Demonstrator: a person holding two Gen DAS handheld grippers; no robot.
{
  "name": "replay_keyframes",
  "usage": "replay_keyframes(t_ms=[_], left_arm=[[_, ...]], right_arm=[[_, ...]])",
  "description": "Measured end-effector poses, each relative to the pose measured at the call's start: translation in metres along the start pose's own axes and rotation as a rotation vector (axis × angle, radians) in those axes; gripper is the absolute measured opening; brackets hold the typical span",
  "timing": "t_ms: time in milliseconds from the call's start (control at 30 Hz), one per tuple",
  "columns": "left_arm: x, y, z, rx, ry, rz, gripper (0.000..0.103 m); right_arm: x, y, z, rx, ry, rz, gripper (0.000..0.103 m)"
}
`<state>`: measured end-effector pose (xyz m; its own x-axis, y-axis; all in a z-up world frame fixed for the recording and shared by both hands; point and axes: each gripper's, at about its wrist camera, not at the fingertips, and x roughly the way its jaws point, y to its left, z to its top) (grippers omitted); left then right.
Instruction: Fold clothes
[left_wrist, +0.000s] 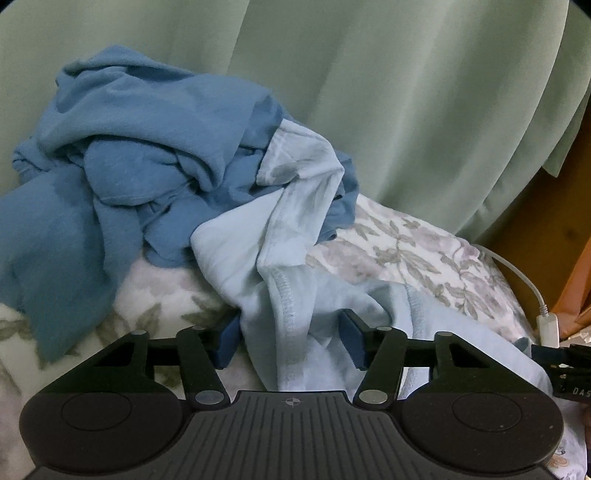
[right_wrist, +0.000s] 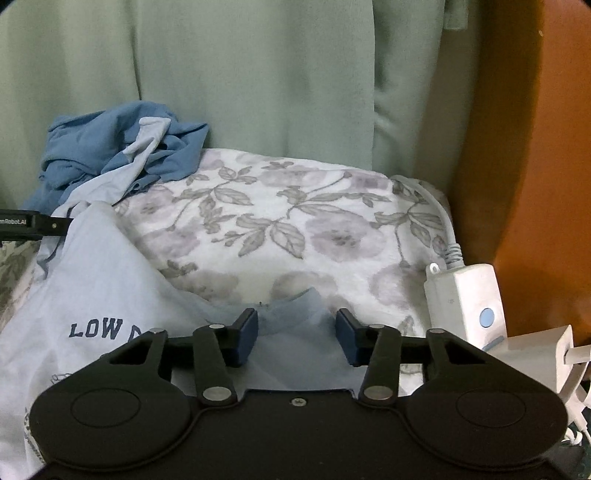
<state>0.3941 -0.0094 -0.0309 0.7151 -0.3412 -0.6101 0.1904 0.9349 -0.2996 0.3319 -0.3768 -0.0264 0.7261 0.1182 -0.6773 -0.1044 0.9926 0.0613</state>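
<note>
We see the pale blue T-shirt (right_wrist: 110, 295), crumpled, navy-lettered, on the floral blanket (right_wrist: 277, 221), running lengthwise toward the darker blue heap (left_wrist: 129, 147). Left gripper (left_wrist: 291, 339) and right gripper (right_wrist: 297, 339) straddle its fabric, half-open, pads not visibly pressing.

The pale blue shirt (left_wrist: 295, 258) is thin, smooth cotton-like cloth with stitched hems. The darker blue garment (left_wrist: 129, 147) looks softer and matt. The floral blanket (right_wrist: 295, 221) under both is fuzzy fleece. The far green curtain (right_wrist: 258, 74) is matt fabric. The white controller (right_wrist: 469, 302) at right is glossy plastic.
</note>
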Motion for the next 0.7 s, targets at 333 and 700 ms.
replay_keyframes(t_ms=[333, 700], left_arm=[[0.003, -0.007, 0.002, 0.025, -0.021, -0.012, 0.039], [-0.007, -0.006, 0.004, -0.014, -0.106, -0.078, 0.012]], right_arm=[[0.001, 0.003, 0.000, 0.025, -0.007, -0.015, 0.013], [-0.016, 0.006, 0.000, 0.035, -0.073, -0.039, 0.006]])
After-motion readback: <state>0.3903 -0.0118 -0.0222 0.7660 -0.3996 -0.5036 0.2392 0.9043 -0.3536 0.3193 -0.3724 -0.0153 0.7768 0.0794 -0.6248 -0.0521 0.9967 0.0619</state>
